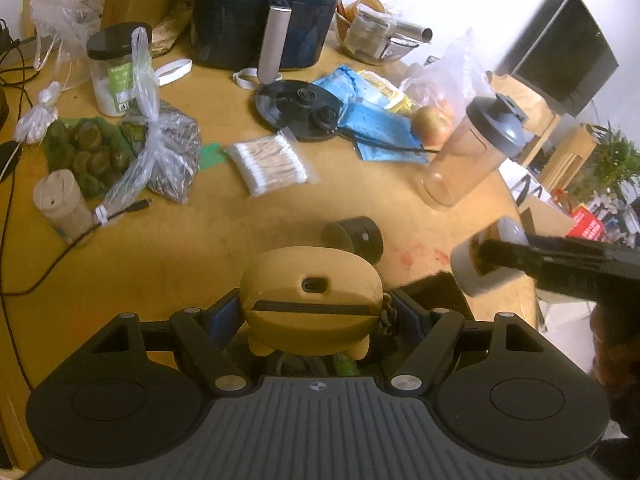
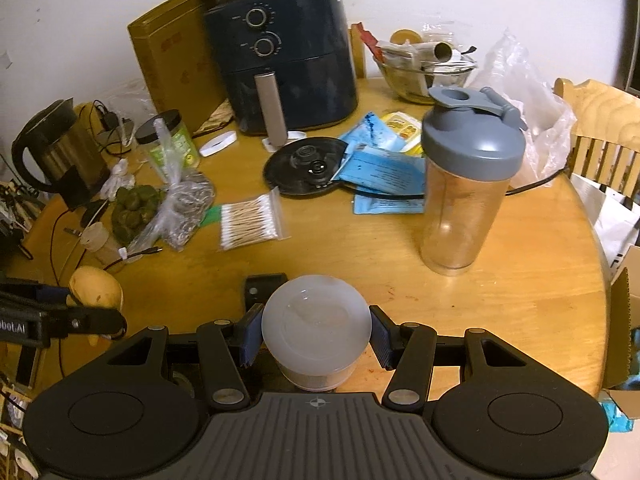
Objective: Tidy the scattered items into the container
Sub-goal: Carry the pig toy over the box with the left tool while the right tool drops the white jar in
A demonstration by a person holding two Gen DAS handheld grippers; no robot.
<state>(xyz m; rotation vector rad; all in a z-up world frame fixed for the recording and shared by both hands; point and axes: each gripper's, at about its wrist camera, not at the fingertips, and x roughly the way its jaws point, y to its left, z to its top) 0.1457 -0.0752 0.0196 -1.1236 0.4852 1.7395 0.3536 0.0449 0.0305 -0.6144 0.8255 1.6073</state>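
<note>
bare tabletop (image 2: 360,264) centre, shaker bottle (image 2: 468,184) right, cotton swabs (image 2: 250,222) left

I read only one marking, the partial lettering "obot.AI" in white on the black body of the left gripper (image 2: 86,322) as seen from my right wrist camera.

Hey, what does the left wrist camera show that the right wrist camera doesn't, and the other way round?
Only the left wrist view shows the apple beside the blue packets, and the port on the yellow gadget in the left gripper.

Only the right wrist view shows the kettle at the table's left edge and the wooden chair.

Both show the air fryer, cotton swabs, shaker bottle, and the white jar in the right gripper.
</note>
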